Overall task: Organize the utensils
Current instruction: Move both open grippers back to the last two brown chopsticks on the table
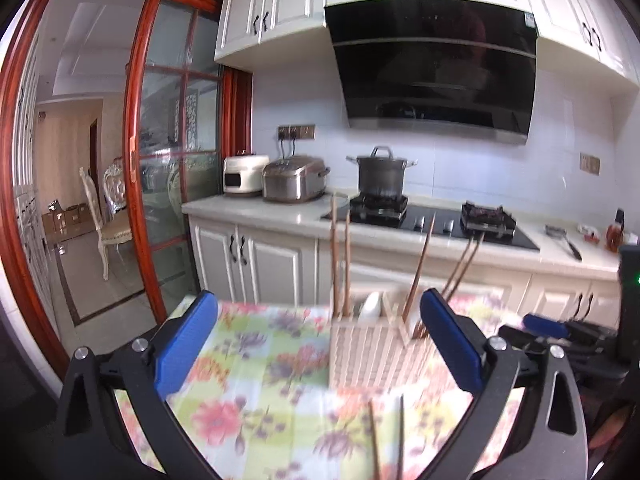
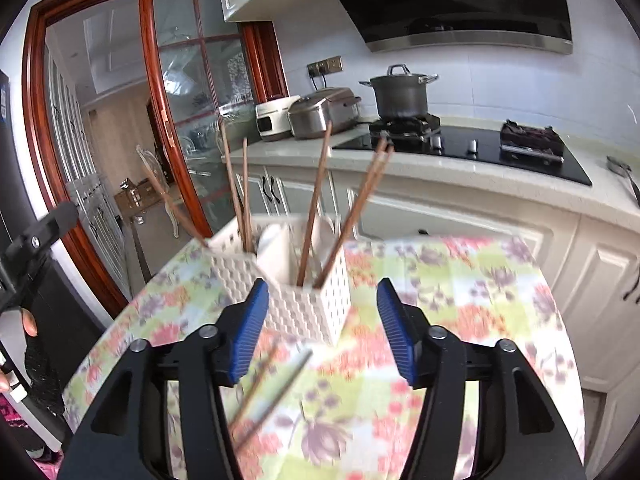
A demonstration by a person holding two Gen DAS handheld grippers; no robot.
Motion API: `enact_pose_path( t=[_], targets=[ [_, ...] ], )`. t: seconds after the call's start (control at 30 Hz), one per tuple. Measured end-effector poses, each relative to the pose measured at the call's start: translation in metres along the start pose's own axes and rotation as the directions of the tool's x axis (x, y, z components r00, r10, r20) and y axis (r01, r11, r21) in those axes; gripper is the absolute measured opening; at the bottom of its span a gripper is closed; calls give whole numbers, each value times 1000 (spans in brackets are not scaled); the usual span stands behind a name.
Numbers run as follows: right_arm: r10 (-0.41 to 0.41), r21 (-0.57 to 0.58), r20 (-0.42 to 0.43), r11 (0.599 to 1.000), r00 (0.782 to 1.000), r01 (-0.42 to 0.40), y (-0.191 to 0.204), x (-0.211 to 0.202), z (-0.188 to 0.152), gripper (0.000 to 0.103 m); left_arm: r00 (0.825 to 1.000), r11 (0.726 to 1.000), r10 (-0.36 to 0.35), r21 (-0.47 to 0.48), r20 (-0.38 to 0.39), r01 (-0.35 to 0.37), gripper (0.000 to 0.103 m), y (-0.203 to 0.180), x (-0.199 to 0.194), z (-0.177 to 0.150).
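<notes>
Left gripper [image 1: 320, 344]: fingers [image 1: 188, 344] spread wide, holding nothing; the white caddy [image 1: 372, 356] with upright chopsticks [image 1: 340, 256] stands between them at frame centre, untouched. Right gripper [image 2: 320, 332]: fingers [image 2: 248, 332] apart and empty, the caddy [image 2: 304, 300] just ahead at centre. Two loose chopsticks [image 2: 268, 392] lie on the floral cloth [image 2: 460, 320] of the worktop, lower centre. Behind: counter [image 1: 256, 212], lidded pot [image 1: 380, 176] on a hob, range hood [image 1: 436, 64], red-framed glass door [image 1: 168, 152] at left.
</notes>
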State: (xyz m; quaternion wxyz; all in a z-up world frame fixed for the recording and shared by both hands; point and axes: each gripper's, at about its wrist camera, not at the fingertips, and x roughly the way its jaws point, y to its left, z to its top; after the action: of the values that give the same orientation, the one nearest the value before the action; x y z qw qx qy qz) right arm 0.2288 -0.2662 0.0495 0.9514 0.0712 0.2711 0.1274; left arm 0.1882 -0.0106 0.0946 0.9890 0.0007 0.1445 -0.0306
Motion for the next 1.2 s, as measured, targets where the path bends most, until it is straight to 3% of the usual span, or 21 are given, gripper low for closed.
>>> enact_pose_path(
  t=[0.23,0.43,0.67,0.87,1.07,1.2],
  targets=[
    [-29,11,-29,1000,999,29,12,-2,-47,61,992,999,44,26,-120,-41,98,15,11,-70],
    [-99,8,-44,995,994,100,23,14,-76,62,977,999,38,34,-207,-32,98,21,24,-114],
    [-160,-13,-188,987,969,161,33,63,-96,61,965,999,41,29,-260,-34,98,24,33,-131],
    [-154,3,-282,987,947,161,42,95,-101,50,948,997,53,65,-314,-34,98,20,43,-144],
    [-144,11,-332,988,932,157,52,118,-104,44,944,997,51,65,-326,-31,98,27,44,-151],
    [-194,-46,-344,981,919,190,64,130,-106,41,941,998,47,53,-334,-31,98,35,43,-153]
  ],
)
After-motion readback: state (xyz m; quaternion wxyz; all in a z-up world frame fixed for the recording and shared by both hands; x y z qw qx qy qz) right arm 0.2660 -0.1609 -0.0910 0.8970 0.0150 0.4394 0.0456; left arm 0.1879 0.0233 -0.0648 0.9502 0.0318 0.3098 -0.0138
